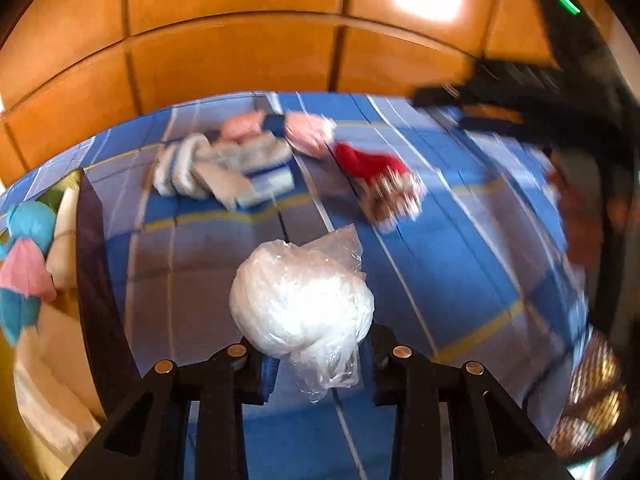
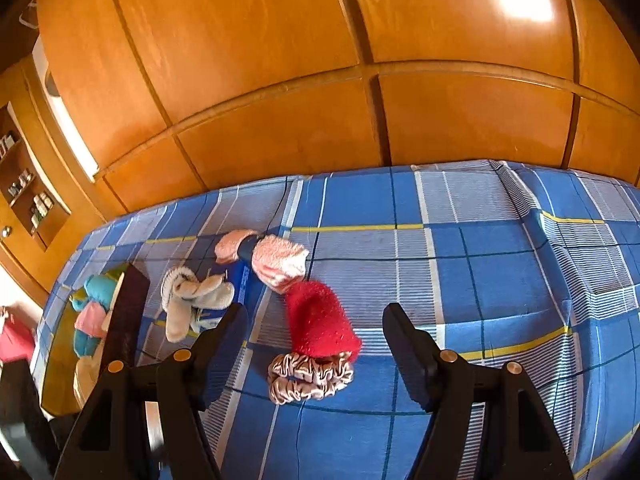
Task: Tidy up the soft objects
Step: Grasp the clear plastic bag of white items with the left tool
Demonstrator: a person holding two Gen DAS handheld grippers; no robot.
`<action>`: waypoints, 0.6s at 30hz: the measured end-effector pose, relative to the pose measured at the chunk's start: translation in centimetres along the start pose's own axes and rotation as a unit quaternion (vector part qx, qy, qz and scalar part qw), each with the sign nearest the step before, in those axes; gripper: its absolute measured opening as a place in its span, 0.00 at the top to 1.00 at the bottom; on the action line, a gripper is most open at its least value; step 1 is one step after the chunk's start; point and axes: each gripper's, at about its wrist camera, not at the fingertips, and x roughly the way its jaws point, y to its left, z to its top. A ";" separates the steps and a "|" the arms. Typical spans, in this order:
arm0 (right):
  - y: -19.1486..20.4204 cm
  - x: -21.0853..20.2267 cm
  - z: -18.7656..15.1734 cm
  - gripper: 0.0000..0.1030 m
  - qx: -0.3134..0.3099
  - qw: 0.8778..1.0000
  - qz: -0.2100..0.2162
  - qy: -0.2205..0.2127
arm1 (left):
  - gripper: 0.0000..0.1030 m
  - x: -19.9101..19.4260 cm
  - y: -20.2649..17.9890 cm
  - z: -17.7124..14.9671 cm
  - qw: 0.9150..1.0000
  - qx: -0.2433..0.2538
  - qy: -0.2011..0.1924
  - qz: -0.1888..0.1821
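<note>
Plastic-wrapped white bundle [image 1: 302,300] only in left-wrist view

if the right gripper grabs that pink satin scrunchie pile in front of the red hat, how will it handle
The satin scrunchies look glossy, so they may slip between the right gripper fingers. The ruffled loops are probably floppy and light. There seem to be two stacked, touching the red hat, so one might drop off or drag the hat.
</note>
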 end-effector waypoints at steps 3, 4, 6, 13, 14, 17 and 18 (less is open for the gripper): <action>0.8 0.8 -0.5 0.31 -0.022 0.999 0.019 0.020 | 0.68 0.9 -0.5 -2.1 1.000 0.006 0.025 -0.004; 1.3 1.1 -0.8 0.31 -0.034 0.999 0.029 0.027 | 0.69 0.8 -0.4 -2.6 1.000 0.002 0.019 -0.007; 2.5 1.5 -1.3 0.31 -0.065 0.996 0.045 0.037 | 0.69 0.8 -0.5 -2.8 1.000 0.002 0.012 -0.009; 8.1 2.9 -1.9 0.31 -0.178 0.978 0.076 0.078 | 0.69 1.0 0.0 -3.0 1.000 -0.010 0.005 -0.025; 9.1 3.1 -1.4 0.31 -0.197 0.974 0.077 0.080 | 0.69 1.0 0.1 -3.1 1.000 -0.014 0.003 -0.028; 12.5 4.7 0.0 0.31 -0.257 0.958 0.081 0.093 | 0.69 1.0 0.4 -3.3 0.999 -0.019 -0.004 -0.035; 13.6 5.6 0.3 0.31 -0.279 0.952 0.080 0.101 | 0.69 1.0 0.4 -3.3 0.999 -0.020 -0.006 -0.037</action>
